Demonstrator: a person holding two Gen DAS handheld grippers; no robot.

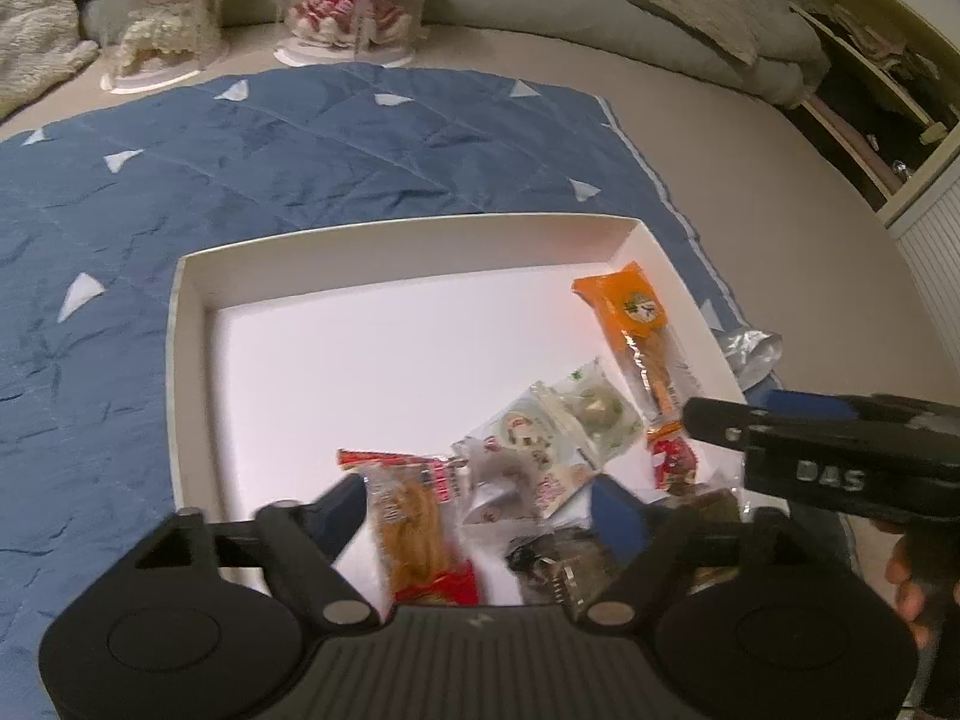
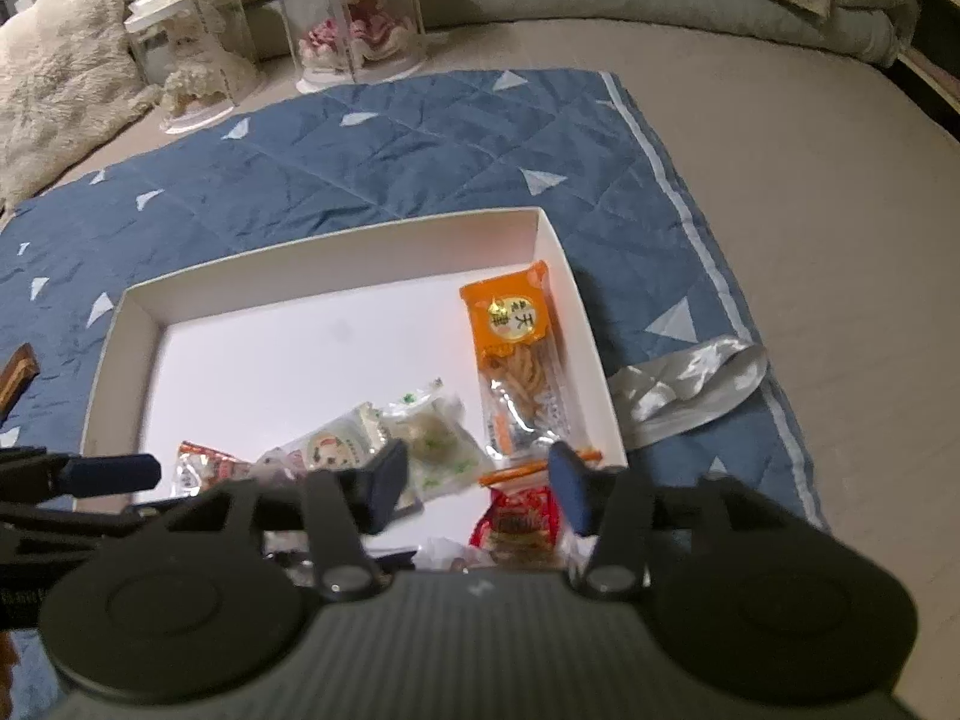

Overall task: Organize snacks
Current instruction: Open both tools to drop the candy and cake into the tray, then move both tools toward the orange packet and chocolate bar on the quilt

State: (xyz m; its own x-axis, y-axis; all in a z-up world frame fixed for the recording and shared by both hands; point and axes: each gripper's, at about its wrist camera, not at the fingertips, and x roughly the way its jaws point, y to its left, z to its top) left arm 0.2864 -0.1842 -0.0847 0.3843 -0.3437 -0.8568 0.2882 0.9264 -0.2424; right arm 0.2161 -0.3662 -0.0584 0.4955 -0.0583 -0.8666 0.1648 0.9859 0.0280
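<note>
A shallow box (image 2: 336, 276) sits on the quilt (image 2: 420, 138), which lies on the floor (image 2: 810, 150). Inside, a long snack pack (image 2: 519, 360) lies along the right wall, with smaller packets (image 2: 432, 438) clustered at the near edge. A foil bag (image 2: 690, 384) lies outside, just right of the box. Two display cases (image 2: 354, 18) stand behind the quilt.

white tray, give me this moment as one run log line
white tray | orange pack inside by right wall | left gripper open | right gripper open | nothing held
</note>
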